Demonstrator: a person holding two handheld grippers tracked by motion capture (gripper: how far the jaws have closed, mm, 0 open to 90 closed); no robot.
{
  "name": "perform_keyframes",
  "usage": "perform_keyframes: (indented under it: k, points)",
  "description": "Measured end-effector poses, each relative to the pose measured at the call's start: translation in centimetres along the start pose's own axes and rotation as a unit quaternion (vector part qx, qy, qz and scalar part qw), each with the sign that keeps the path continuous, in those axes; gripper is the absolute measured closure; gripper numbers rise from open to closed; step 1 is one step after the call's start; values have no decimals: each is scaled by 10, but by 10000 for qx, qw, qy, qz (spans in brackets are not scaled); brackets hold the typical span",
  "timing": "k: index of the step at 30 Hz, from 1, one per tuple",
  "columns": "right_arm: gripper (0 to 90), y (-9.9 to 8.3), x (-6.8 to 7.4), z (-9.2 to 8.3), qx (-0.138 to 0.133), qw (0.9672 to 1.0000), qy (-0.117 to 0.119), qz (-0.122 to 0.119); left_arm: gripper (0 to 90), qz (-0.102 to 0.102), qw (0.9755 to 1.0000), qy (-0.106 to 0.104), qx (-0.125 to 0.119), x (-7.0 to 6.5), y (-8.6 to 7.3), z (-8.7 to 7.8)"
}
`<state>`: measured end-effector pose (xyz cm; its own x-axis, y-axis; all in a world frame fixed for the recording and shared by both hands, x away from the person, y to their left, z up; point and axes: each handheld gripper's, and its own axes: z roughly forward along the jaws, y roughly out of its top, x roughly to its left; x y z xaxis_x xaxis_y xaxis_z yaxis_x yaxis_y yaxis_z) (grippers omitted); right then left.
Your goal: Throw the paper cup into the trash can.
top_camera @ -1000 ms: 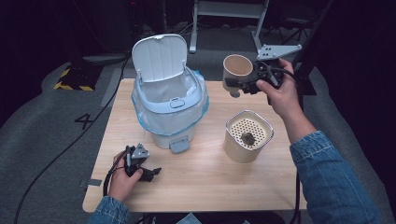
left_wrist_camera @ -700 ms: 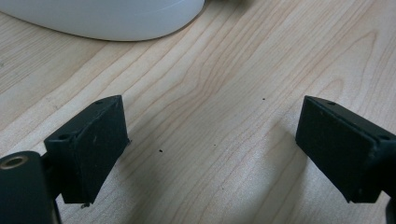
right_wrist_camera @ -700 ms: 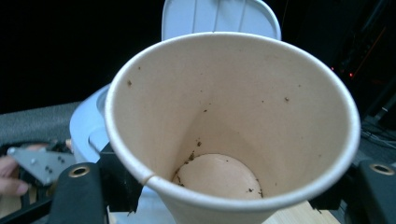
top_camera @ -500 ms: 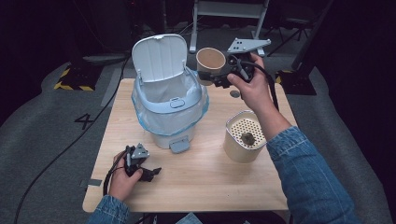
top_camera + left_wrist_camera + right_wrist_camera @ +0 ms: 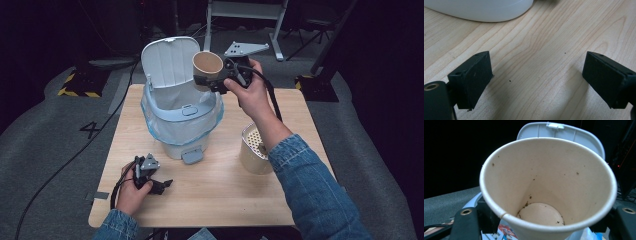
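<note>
From the high view we see the right gripper [image 5: 214, 80] clamping a paper cup [image 5: 207, 65] above the open bin [image 5: 180, 117] near the table's [image 5: 280, 200] far edge. The left gripper [image 5: 159, 184] rests near the front-left corner. In the left gripper view its jaws stand wide over bare wood. In the right gripper view the cup [image 5: 546, 192] sits gripped, specks inside.

The right claw [image 5: 212, 80] holds a paper cup [image 5: 206, 68], seemingly above the open bin [image 5: 180, 117].

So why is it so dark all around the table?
In the high view light falls on the wooden table and the bin, leaving the floor behind black. In the right gripper view the paper cup is bright against darkness. The left gripper view is evenly lit.
</note>
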<state>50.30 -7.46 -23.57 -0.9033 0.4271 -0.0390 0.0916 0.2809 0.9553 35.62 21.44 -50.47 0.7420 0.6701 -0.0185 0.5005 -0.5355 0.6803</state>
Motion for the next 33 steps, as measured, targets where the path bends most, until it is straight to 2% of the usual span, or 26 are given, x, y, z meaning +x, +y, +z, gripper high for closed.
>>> perform_keyframes:
  k: [4, 14, 15, 16, 17, 18, 19, 20, 21, 22, 24, 26, 29, 33]
  points:
    - [286, -3, 2, 11, 70, 10000, -27, 26, 95, 9, 10000, 0, -10, 0, 0, 0]
    - [271, -11, 8, 36, 375, 9992, 119, 60, 94, 5, 10000, -2, -10, 0, 0, 0]
    - [198, -13, 9, 40, 331, 9992, 205, 110, 94, 6, 10000, -2, -10, 0, 0, 0]
    - [100, -14, 10, 43, 268, 9993, 189, 186, 94, -17, 10000, -18, -12, 0, 0, 0]
    - [76, -15, 11, 45, 244, 9991, 154, 320, 95, -3, 10000, -1, -2, 0, 0, 0]
    - [119, -15, 12, 47, 198, 9986, 80, 476, 94, 5, 10000, -3, -12, 0, 0, 0]
    - [193, -15, 13, 47, 93, 9987, -52, 501, 94, 4, 10000, -4, -12, 0, 0, 0]
    - [183, -15, 14, 47, 27, 9988, -163, 472, 94, -1, 10000, -1, -3, 0, 0, 0]
    - [124, -14, 14, 45, -19, 9987, -234, 458, 95, 1, 10000, -3, -7, 0, 0, 0]
    - [117, -13, 14, 44, -50, 9987, -244, 438, 94, -12, 10000, -4, 4, 0, 0, 0]
    - [168, -11, 13, 36, -112, 9992, -133, 358, 94, 4, 10000, -4, -11, 0, 0, 0]
    - [146, -9, 12, 29, -128, 9993, -99, 330, 94, -20, 10000, -12, -5, 0, 0, 0]
    - [158, -7, 10, 16, -78, 9997, -67, 200, 94, -26, 10000, -13, -6, 0, 0, 0]
    - [163, -4, 5, -8, 121, 9999, -46, -48, 94, -5, 10000, -5, -22, 0, 0, 0]
